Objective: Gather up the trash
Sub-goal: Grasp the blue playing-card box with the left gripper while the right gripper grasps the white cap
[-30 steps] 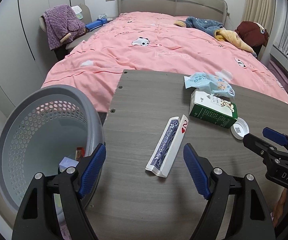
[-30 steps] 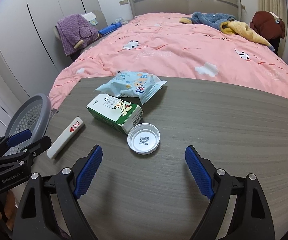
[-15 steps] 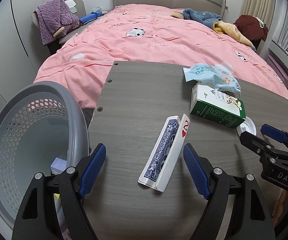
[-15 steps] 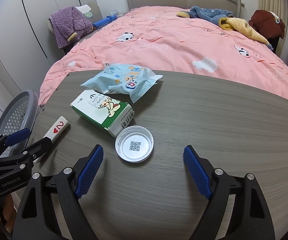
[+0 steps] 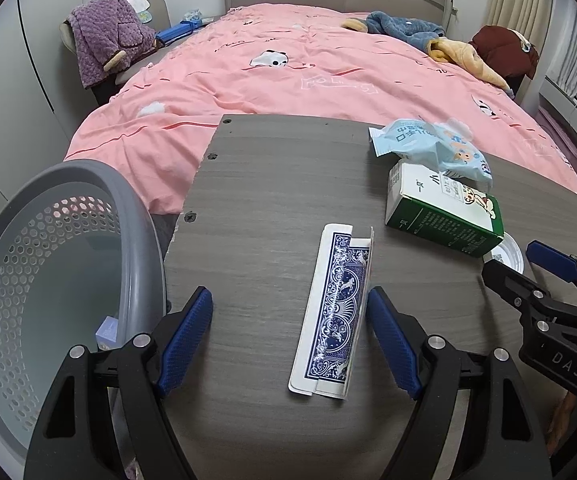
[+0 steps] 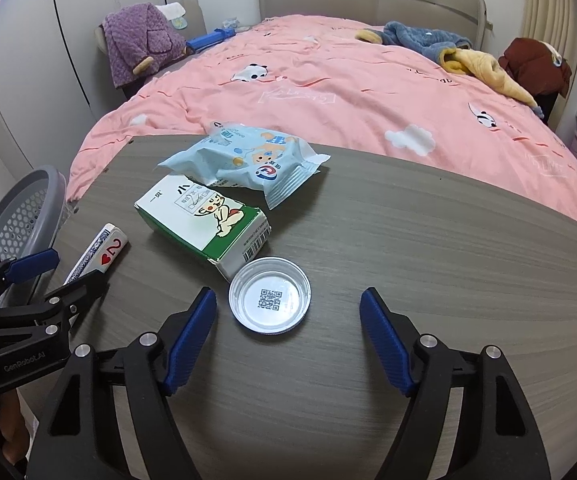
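Lowered left gripper (image 5: 288, 336) fingers now straddle card box (image 5: 334, 312), untouched.

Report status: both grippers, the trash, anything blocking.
Left gripper open, astride card box. Right gripper closing around lid, no contact. Carton, wrapper waiting. Nothing blocking.

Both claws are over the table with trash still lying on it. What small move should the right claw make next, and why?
Probably lower the right claw a little further over the white lid. Its jaws are closing, but the pads do not press the lid yet, and the lid lies flat on the table between them.
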A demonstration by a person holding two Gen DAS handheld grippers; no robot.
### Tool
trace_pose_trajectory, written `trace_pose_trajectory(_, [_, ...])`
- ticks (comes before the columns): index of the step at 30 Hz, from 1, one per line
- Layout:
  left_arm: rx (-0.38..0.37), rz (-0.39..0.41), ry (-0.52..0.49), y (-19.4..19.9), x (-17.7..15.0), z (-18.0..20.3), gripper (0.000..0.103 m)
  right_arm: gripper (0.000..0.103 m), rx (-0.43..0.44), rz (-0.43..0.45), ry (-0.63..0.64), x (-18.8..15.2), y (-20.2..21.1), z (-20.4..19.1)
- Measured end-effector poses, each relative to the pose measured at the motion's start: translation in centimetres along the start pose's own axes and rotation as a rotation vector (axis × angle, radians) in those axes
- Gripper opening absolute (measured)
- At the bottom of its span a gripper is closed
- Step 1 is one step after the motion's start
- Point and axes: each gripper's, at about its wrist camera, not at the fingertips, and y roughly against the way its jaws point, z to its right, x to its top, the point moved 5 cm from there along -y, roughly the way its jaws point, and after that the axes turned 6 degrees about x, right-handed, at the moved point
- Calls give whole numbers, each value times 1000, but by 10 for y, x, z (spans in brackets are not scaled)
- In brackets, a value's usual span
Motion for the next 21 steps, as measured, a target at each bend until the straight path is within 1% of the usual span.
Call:
trace_pose_trajectory(2, [2, 3, -2, -1, 0, 1, 76, 65, -8, 4, 10, 0, 0, -1])
trace_pose_trajectory(5, [-3, 5, -5, 0, 1, 3, 76, 59, -18, 8, 22, 0, 0, -2])
trace_pose_trajectory(9, [-13, 9, -11, 1, 2, 6, 76, 56, -34, 10, 36, -1, 0, -4])
trace_pose_trajectory(10, [-15, 10, -12, 1, 2, 6, 72, 54, -36, 11, 41, -1, 0, -5])
trace_pose_trajectory(11, [-12, 13, -18, 2, 1, 7, 65, 51, -34, 13, 43, -1, 0, -6])
trace_pose_trajectory(12, [-9, 14, -27, 3, 1, 8, 62, 50, -33, 15, 47, -1, 0, -7])
trace_pose_trajectory(14, [-14, 17, -38, 5, 0, 11, 46, 43, -31, 19, 52, -1, 1, -8])
trace_pose_trajectory(15, [-19, 17, -38, 6, 0, 12, 42, 41, -28, 20, 52, -1, 1, -8])
trace_pose_trajectory(17, [-30, 15, -37, 8, -1, 13, 26, 40, -22, 21, 44, -2, 2, -8])
trace_pose_trajectory(19, [-44, 8, -33, 10, -3, 14, 23, 39, -4, 22, 32, -3, 3, -7])
trace_pose_trajectory(21, [-49, 5, -28, 12, -6, 14, 23, 39, 9, 22, 20, -4, 5, -6])
